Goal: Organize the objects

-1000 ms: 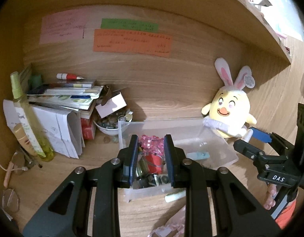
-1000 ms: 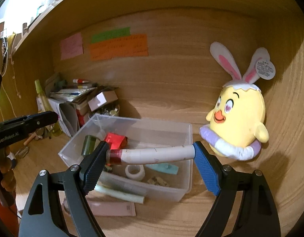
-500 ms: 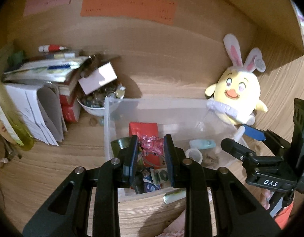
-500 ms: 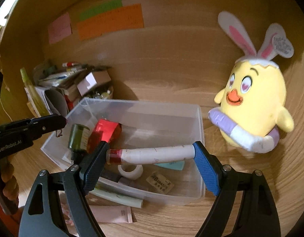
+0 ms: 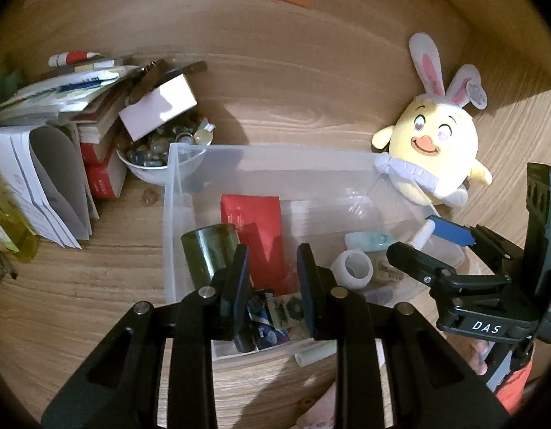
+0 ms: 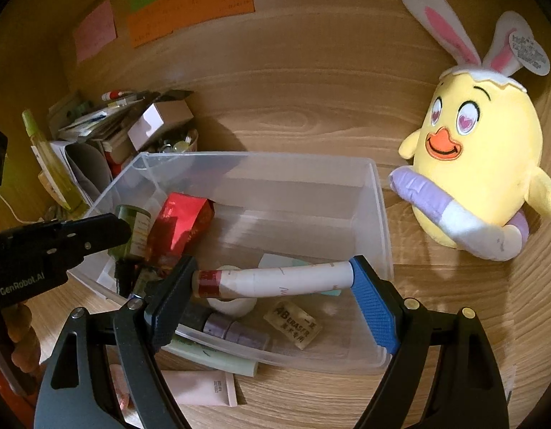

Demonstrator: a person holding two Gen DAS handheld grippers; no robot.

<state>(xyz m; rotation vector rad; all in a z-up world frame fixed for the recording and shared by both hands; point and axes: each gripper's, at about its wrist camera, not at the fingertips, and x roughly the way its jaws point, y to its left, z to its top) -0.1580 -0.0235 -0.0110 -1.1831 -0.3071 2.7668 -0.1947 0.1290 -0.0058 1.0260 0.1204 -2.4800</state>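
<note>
Left wrist view. Your left gripper (image 5: 272,279) hangs over the near end of the clear plastic bin (image 5: 275,157), its fingers narrowly apart with nothing between them. Just beyond the left finger lies a dark green bottle (image 5: 209,250); straight ahead between the fingers lies a red packet (image 5: 254,221); below the gap sit small printed packets, too dark to identify. Ahead and to the right of the right finger rests a white tape roll (image 5: 352,270). Your right gripper (image 5: 429,250) enters from the right side, only its fingertips and mount visible. Far ahead to the right the yellow plush chick (image 5: 436,150) leans beside the bin's far right corner. Ahead to the left a white bowl (image 5: 150,168) of small trinkets touches the bin's far left corner, next to a stack of books and papers (image 5: 61,107).

Right wrist view. Your right gripper (image 6: 272,282) stands wide, clamped end to end on a white tube with a red cap (image 6: 275,279); the red cap meets the left pad, the white end meets the blue right pad. The tube is held crosswise above the bin's (image 6: 377,214) near half. Beneath it lie the tape roll (image 6: 232,305) and an eraser (image 6: 297,325). Your left gripper's tip (image 6: 107,230) reaches in from the left, over the green bottle (image 6: 136,228). The plush (image 6: 479,164) stands ahead to the right, outside the bin.
</note>
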